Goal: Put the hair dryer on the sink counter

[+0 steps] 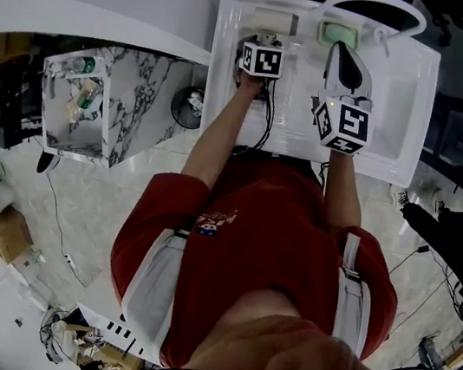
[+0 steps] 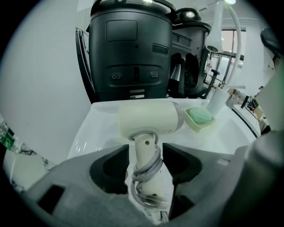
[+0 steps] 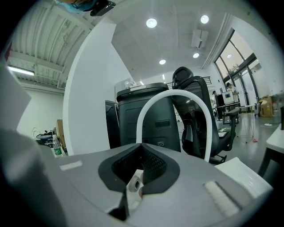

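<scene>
A cream hair dryer (image 2: 151,117) lies on the white sink counter (image 2: 102,119), barrel across and handle pointing back at me. A grey cord (image 2: 148,170) is wound round the handle. My left gripper (image 2: 146,148) is open, its dark pads on either side of the handle with small gaps. In the head view the left gripper (image 1: 261,60) is over the dryer (image 1: 265,38) at the counter's (image 1: 403,103) back left. My right gripper (image 1: 345,58) hangs over the basin, shut, holding nothing that I can see. In its own view the right gripper (image 3: 141,146) points up and away.
A green soap in a dish (image 2: 200,117) sits just right of the dryer's barrel. The white arched faucet (image 3: 173,95) rises behind the basin. A dark appliance (image 2: 128,48) and an office chair (image 3: 199,111) stand beyond. A marble surface (image 1: 140,103) lies to the left.
</scene>
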{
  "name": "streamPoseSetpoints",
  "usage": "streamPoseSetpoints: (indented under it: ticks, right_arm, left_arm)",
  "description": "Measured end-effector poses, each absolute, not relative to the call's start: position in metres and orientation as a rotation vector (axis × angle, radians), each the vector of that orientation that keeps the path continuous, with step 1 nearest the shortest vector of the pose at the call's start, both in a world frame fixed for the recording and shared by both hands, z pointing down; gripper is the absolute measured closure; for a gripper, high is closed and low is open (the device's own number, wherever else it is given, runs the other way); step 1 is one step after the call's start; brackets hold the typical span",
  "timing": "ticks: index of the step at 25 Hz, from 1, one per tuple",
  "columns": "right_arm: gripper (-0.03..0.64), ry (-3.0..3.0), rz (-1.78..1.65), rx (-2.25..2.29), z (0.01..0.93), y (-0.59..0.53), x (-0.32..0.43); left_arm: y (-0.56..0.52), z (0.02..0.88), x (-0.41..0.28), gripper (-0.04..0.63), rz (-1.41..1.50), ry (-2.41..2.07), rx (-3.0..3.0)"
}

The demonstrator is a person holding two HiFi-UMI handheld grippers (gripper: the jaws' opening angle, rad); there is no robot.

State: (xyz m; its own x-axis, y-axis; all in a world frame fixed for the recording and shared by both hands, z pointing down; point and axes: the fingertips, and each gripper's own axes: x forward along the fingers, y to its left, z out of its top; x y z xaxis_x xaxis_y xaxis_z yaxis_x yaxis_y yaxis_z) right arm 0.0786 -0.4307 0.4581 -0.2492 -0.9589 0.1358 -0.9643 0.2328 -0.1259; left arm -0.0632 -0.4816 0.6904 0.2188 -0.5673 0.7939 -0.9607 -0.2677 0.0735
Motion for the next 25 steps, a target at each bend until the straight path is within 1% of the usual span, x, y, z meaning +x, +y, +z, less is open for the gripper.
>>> streamPoseSetpoints:
  ticks: [11,25]
  right_arm:
    - [0.615,-2.492,0.257,1.887,0.443,-0.416,0.068]
    - [0.615,-2.543,0.185,1.845,0.421,-0.400,0.048]
  left_arm:
    - [-0.471,0.641,-0.078,0.357,0.775,-1.496,1.971]
    - [-0.438,0.535,-0.088,0.357,0.518,-1.597,2.133]
